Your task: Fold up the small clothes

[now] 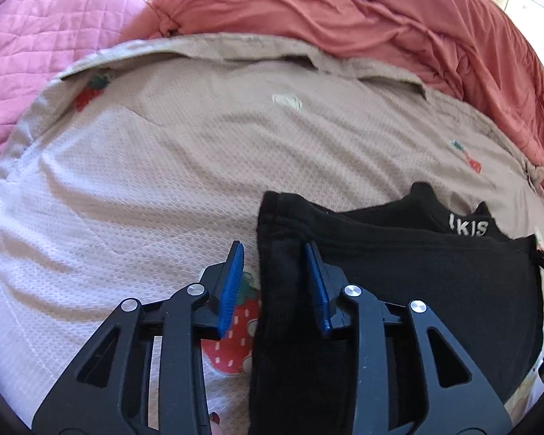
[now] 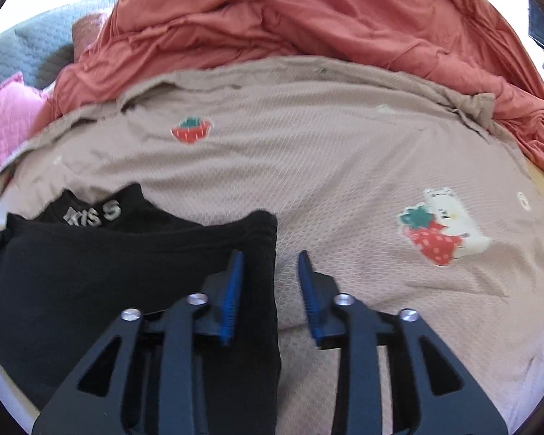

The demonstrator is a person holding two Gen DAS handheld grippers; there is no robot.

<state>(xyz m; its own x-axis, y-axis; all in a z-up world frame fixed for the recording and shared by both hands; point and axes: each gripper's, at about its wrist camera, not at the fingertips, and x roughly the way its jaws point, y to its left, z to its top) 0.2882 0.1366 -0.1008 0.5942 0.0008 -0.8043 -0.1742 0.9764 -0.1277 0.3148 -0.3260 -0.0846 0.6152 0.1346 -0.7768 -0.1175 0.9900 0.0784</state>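
Observation:
A small black garment (image 1: pixel 417 275) with white letters at its top lies folded on a beige strawberry-print blanket (image 1: pixel 163 166). My left gripper (image 1: pixel 275 250) is open, its blue pads straddling the garment's left edge. In the right wrist view the same black garment (image 2: pixel 108 261) lies at the lower left. My right gripper (image 2: pixel 270 257) is open, its jaws straddling the garment's right edge, left pad over the cloth, right pad over the blanket (image 2: pixel 344 166).
A rumpled salmon-red duvet (image 1: pixel 344 11) is bunched along the far side. A pink quilted cover (image 1: pixel 43 47) lies at the far left. A strawberry-and-bear print (image 2: pixel 442 228) marks the blanket to the right.

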